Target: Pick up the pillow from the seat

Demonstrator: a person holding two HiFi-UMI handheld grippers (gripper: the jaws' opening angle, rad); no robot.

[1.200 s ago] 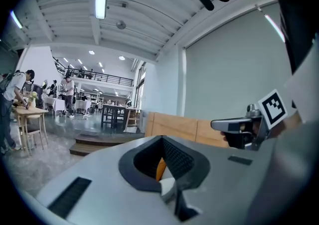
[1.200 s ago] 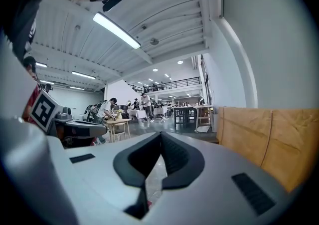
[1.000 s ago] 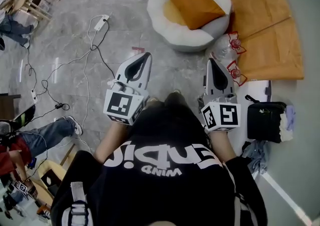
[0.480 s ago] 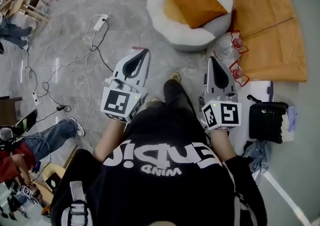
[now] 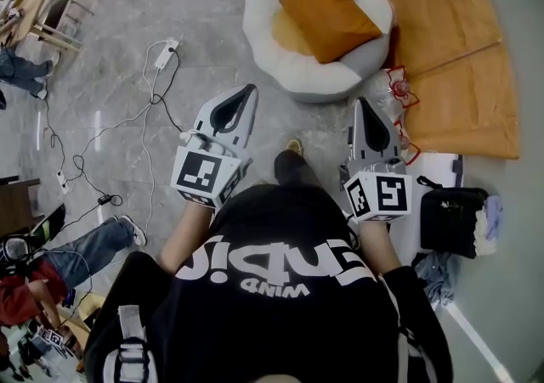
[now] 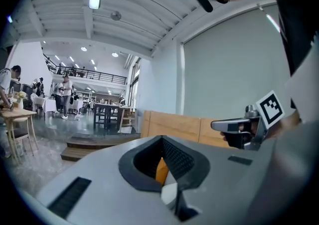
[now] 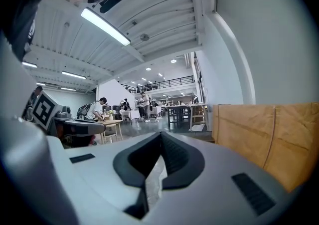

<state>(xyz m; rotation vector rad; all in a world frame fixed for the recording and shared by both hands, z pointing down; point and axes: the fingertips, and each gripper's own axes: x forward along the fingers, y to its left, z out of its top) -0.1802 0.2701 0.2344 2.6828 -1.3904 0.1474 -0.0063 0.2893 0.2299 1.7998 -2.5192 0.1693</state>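
Grey left tongs (image 5: 247, 90) are clenched and empty, well short of the round white seat (image 5: 280, 67). An orange pillow (image 5: 327, 9) lies on it, ahead of and between both tongs, its long axis seemingly running upper-left to lower-right. The right tongs (image 5: 364, 104) are clenched too, holding nothing.

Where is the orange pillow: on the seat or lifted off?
On the seat. The orange pillow lies in the white round seat, and the left tool and right tool, both shut, are short of it.
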